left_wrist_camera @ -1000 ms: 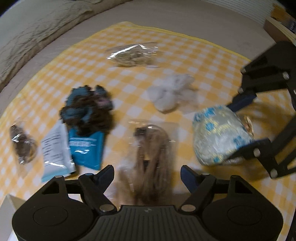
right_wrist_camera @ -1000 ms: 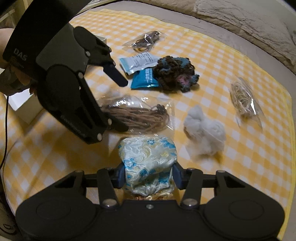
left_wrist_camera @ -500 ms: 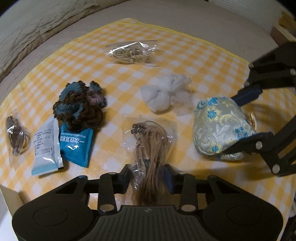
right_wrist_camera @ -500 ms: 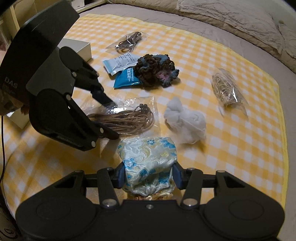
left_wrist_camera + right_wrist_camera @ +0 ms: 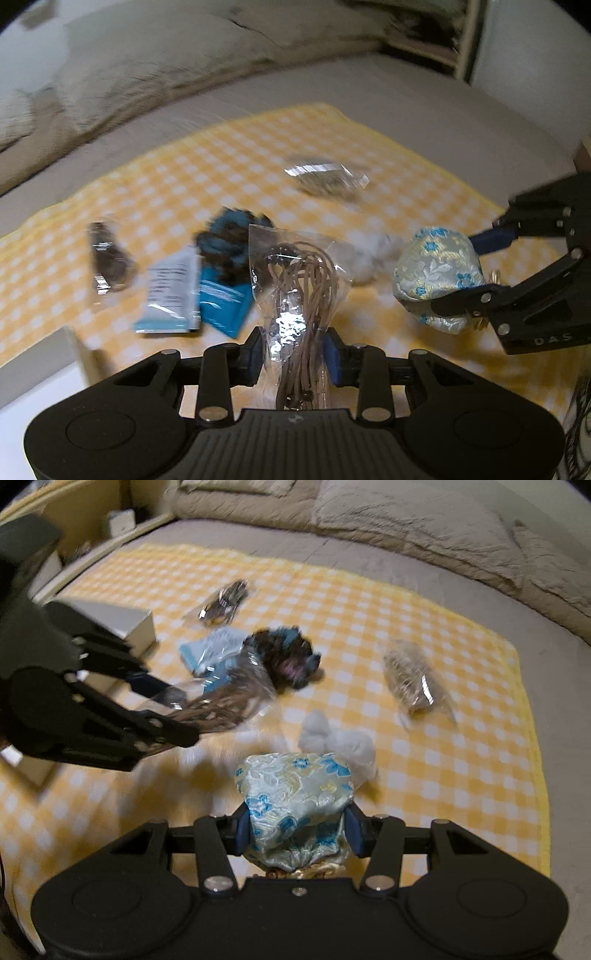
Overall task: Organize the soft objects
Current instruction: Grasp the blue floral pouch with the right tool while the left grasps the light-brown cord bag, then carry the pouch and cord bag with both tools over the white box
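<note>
Both tools loaded rn: left tool (image 5: 291, 352) clamped on the cord bag (image 5: 295, 280), right tool (image 5: 293, 829) on the brocade pouch (image 5: 295, 794). Imo lift slow, bag's slippery, keep both apart.

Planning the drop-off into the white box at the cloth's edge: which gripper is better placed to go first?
Left, probably. The left gripper, shut on the clear bag of brown cords, hangs nearest the white box; the right gripper grips the blue-flowered brocade pouch farther away.
</note>
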The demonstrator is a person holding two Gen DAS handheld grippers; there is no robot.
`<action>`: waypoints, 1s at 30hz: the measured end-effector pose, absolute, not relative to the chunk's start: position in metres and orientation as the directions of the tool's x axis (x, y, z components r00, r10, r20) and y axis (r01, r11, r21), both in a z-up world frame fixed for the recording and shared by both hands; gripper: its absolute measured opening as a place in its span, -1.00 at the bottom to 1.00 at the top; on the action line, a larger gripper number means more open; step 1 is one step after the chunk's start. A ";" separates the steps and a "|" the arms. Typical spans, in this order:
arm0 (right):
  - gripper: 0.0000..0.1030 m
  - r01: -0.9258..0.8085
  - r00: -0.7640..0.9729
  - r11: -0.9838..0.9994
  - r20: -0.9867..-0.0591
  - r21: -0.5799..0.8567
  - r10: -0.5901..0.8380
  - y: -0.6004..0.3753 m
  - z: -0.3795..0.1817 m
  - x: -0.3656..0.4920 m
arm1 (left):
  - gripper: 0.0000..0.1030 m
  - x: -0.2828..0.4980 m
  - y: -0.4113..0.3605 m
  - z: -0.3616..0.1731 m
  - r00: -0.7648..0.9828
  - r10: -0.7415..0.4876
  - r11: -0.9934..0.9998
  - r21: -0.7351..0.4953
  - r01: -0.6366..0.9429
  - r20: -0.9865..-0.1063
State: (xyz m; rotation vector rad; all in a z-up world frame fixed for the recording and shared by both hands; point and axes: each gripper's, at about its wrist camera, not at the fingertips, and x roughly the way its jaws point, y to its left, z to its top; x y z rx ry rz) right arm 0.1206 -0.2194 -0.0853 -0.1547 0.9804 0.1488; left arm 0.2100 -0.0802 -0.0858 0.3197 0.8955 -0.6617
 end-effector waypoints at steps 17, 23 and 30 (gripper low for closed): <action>-0.02 -0.172 0.633 0.985 -0.765 0.011 0.119 -0.151 -0.048 0.139 | -0.31 0.183 0.056 -0.036 0.617 -0.264 0.940 -0.053 0.338 -0.741; -0.02 -0.240 0.629 0.970 -0.753 0.047 0.192 -0.106 -0.045 0.147 | -0.31 0.175 0.108 -0.042 0.620 -0.191 0.975 -0.074 0.210 -0.761; -0.02 -0.337 0.597 0.936 -0.745 0.106 0.299 -0.052 -0.046 0.152 | -0.31 0.165 0.153 -0.052 0.609 -0.133 0.991 -0.096 0.092 -0.782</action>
